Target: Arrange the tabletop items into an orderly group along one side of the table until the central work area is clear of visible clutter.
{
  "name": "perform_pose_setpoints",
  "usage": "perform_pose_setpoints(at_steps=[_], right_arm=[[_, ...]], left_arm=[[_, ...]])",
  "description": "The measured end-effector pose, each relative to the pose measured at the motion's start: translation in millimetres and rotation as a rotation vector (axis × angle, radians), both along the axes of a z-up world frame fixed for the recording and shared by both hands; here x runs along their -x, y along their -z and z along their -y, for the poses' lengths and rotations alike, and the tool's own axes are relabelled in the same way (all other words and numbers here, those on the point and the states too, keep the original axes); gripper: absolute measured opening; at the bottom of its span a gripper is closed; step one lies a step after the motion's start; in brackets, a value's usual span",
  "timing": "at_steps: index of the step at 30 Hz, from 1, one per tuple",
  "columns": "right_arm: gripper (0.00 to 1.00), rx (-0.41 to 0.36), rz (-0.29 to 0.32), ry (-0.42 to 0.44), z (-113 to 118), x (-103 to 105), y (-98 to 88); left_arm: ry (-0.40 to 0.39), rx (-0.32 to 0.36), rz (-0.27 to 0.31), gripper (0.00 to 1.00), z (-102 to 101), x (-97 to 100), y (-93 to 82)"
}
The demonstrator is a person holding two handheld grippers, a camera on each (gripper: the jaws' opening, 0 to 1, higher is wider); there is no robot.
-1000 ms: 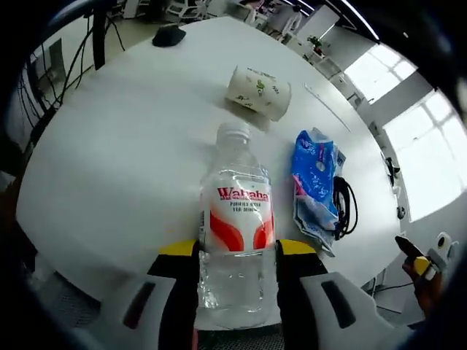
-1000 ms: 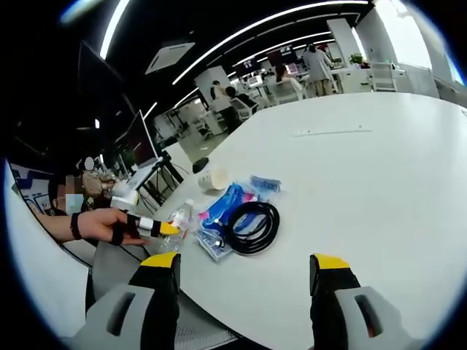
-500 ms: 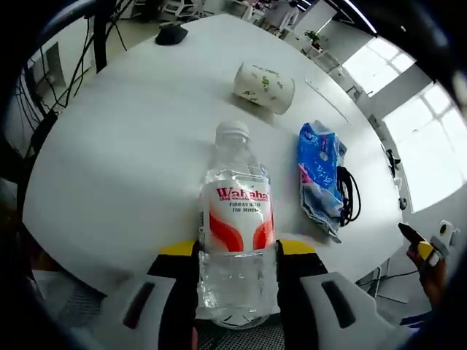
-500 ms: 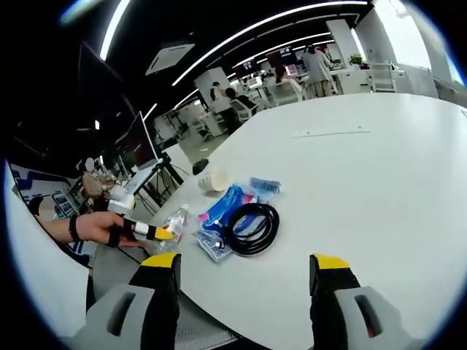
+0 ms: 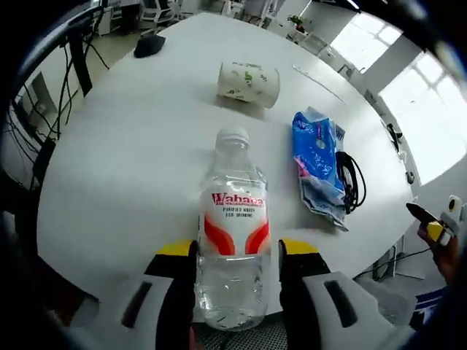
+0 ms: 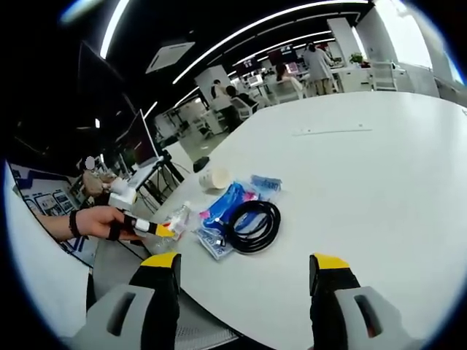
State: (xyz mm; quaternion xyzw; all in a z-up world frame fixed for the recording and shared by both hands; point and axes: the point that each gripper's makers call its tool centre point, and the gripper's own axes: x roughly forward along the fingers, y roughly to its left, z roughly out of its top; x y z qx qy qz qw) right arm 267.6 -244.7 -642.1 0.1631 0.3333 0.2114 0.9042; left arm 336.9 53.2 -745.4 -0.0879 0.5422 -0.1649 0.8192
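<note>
1. Gripping: left gripper (image 5: 237, 255) is clamped on the bottle (image 5: 233, 240), jaws on both sides of its lower body at the near table (image 5: 131, 160) edge.
2. Bottle is clear plastic with a red and white label and looks near empty; cannot tell how much water is inside. Cap on, pointing away from the gripper toward table centre; long axis runs along the jaws.
3. Paper cup (image 5: 249, 82) lies on its side beyond the bottle, well apart from it. Cannot see inside.
4. Blue packet (image 5: 318, 168) lies flat to the bottle's right, crumpled, long axis roughly parallel to the bottle. Black cable (image 5: 353, 184) is coiled just beside it, touching on its far side.
5. Dark mouse (image 5: 149, 45) sits at the far table edge.
6. Right gripper (image 6: 244, 273) has jaws spread wide with nothing between them, held off the table edge, aimed across the table.
7. Right gripper view: a hand (image 6: 93, 222) holds the left gripper level at the table's left edge, with the bottle in its jaws. Cable coil, packet and cup are grouped close to it.
8. People stand at desks in the far background.
</note>
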Motion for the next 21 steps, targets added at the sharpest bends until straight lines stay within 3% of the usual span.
perform_pose_setpoints(at_steps=[9,13,21], right_arm=[[0.73,0.0,-0.001,-0.018,-3.9,-1.9,-0.8],[0.73,-0.003,-0.001,-0.017,-3.5,-1.7,-1.3],[0.73,0.002,-0.006,-0.016,-0.4,0.0,-1.2]], left_arm=[[0.049,-0.047,0.024,0.46,6.5,-17.7,2.5],[0.113,-0.118,0.062,0.47,6.2,-27.2,6.5],[0.127,-0.127,0.057,0.48,14.3,-35.8,11.3]])
